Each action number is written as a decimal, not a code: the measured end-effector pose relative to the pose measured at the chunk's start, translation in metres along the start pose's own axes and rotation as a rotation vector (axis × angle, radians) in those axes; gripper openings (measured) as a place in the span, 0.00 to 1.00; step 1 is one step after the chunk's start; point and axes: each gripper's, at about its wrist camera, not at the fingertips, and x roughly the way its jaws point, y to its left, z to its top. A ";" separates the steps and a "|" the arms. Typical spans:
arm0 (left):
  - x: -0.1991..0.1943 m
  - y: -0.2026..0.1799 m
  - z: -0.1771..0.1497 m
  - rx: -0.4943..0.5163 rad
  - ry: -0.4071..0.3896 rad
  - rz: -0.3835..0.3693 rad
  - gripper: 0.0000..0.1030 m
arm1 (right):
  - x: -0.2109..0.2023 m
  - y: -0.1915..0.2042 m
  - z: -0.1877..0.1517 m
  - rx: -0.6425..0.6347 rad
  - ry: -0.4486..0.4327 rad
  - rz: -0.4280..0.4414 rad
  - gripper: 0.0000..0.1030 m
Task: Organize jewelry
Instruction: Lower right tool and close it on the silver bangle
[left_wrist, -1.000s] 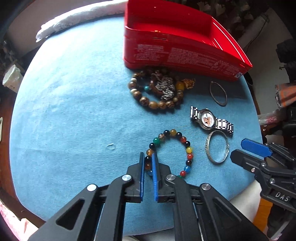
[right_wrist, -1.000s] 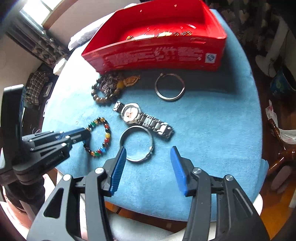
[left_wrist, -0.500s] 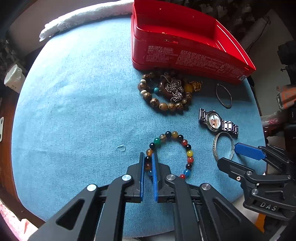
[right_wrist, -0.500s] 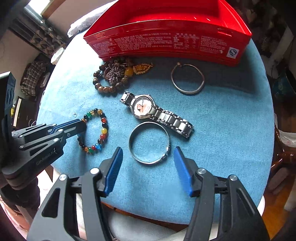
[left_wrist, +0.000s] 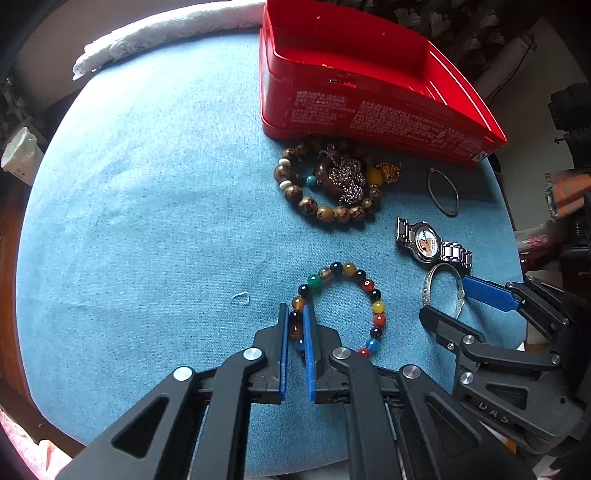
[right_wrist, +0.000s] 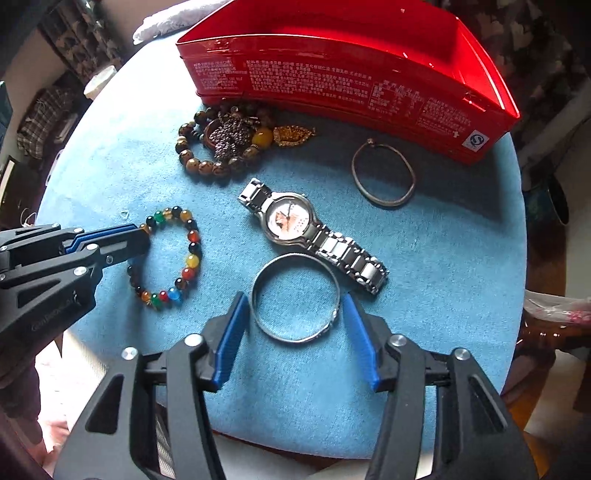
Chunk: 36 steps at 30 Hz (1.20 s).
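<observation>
Left tool (left_wrist: 295, 332) clamped on multicolour bead bracelet (left_wrist: 376, 306); right tool (right_wrist: 295, 325) closing, straddling silver bangle (right_wrist: 295, 297) beside wristwatch (right_wrist: 295, 221), pads not touching.

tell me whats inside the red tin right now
No jewelry shows in the part of the red tin that is visible. Its near wall hides the front of the floor in both views, so something small there cannot be ruled out.

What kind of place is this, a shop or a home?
Most likely a home room. Personal jewelry lies on a round seat with a blue cloth cover, beside a reused red tin; a white lace cloth and patterned upholstery stand around it.
</observation>
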 end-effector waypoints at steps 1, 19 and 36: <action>0.000 0.000 0.000 0.001 0.000 -0.001 0.08 | 0.000 -0.001 0.001 0.010 0.002 0.006 0.46; -0.002 -0.015 -0.005 0.034 -0.025 0.058 0.07 | -0.009 -0.039 -0.014 0.089 -0.002 0.036 0.46; -0.008 -0.011 -0.002 -0.018 -0.034 0.036 0.07 | -0.012 -0.044 -0.022 0.080 -0.038 0.055 0.46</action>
